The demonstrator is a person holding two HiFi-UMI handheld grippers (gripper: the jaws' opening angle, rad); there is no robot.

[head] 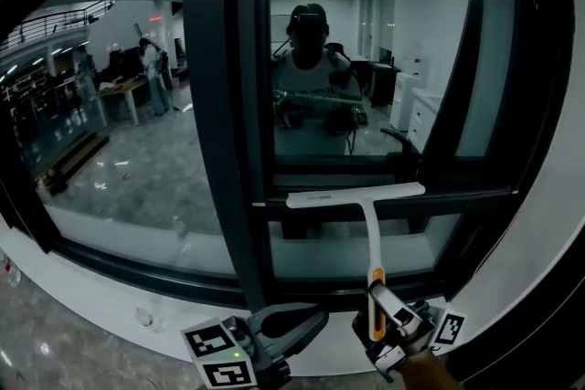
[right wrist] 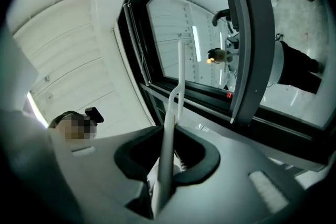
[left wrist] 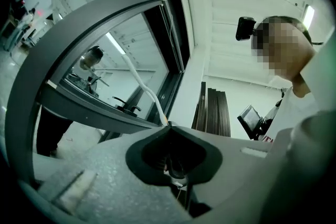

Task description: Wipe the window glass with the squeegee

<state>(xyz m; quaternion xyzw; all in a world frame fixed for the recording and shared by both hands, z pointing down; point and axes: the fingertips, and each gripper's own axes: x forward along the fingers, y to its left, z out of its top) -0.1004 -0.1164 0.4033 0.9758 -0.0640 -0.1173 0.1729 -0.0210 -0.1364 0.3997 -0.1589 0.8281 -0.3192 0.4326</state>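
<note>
A white squeegee (head: 373,233) stands upright against the window glass (head: 347,78). Its T-shaped blade (head: 356,195) lies level on the pane, across the dark horizontal bar of the frame. My right gripper (head: 391,333) is shut on the orange lower end of the handle, at the bottom right. In the right gripper view the white handle (right wrist: 167,155) runs out between the jaws toward the glass. My left gripper (head: 315,318) hovers just left of the handle, below the sill, jaws shut with nothing in them. The left gripper view shows its shut tips (left wrist: 168,127) and the squeegee (left wrist: 147,91) beyond them.
A wide dark mullion (head: 224,105) splits the window left of the squeegee. A curved white sill (head: 128,283) runs below the frame. A dark window handle (head: 402,142) sticks out right of the blade. The glass reflects a person and an office. Speckled floor (head: 55,347) lies at lower left.
</note>
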